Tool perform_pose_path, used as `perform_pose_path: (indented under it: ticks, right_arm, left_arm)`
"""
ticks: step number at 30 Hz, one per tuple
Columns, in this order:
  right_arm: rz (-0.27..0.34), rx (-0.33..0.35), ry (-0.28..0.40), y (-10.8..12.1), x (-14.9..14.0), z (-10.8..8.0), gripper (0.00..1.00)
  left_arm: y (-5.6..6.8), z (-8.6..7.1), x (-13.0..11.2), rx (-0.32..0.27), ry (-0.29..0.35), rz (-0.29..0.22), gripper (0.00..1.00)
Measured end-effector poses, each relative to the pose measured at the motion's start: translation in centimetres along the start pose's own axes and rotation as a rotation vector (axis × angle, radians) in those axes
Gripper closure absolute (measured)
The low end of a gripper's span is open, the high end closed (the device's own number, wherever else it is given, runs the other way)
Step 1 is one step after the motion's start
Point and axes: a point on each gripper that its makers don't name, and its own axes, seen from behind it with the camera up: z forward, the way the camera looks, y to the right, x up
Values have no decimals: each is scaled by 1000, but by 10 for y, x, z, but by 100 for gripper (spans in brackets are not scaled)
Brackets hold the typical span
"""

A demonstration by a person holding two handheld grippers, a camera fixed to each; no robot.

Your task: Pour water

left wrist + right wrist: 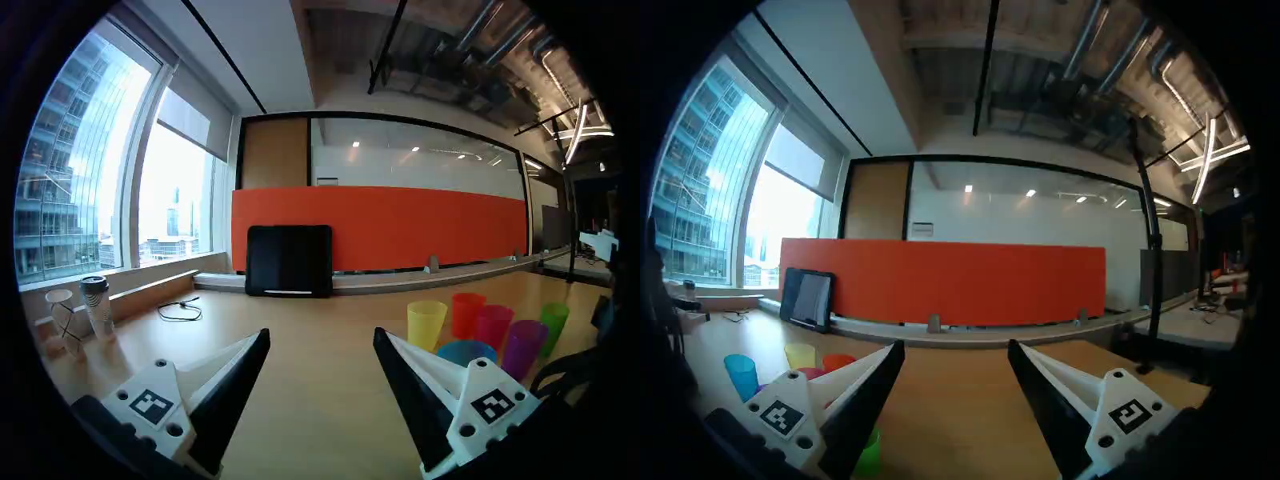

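Left claw (320, 352): fingers spread wide, nothing btwn them, over the wooden table (320, 416). Just past its right finger stands a bunch of plastic cups: blue cup (466, 350) and purple cup (523, 346) nearest, then yellow cup (426, 322), pink cup (491, 324), green cup (554, 322), red cup (466, 310). Off to the left, a paper coffee cup (96, 304) by the window (80, 184), w/ a black cable (180, 310) beyond. At the back, a tablet (289, 261) leans on the orange partition (400, 228).

Right claw (956, 360): also open, empty. The cups sit by its left finger (green one partly hidden under it).
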Motion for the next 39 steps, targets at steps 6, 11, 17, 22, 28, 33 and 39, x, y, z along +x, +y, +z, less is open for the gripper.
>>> perform_pose_path:
  ticks: [6, 11, 17, 22, 28, 33, 39]
  right_arm:
    - [7, 7, -28, 2, -23, -1, 0]
    - [26, 7, -50, 7, -37, -2, 0]
    - [56, -10, -72, 16, -48, 0, 0]
    - [56, -16, -91, 20, -57, 0, 0]
    - [38, -20, -117, 21, -68, 0, 0]
    - [30, -24, -130, 22, -72, 0, 0]
    - [30, -23, -131, 21, -72, -1, 0]
  left_arm:
    - [0, 0, 0, 0, 0, 0, 4]
    - [0, 0, 0, 0, 0, 0, 4]
    - [-1, 0, 0, 0, 0, 0, 4]
    - [0, 0, 0, 0, 0, 0, 4]
    - [-1, 0, 0, 0, 0, 0, 4]
    - [-1, 0, 0, 0, 0, 0, 4]
    - [-1, 0, 0, 0, 0, 0, 4]
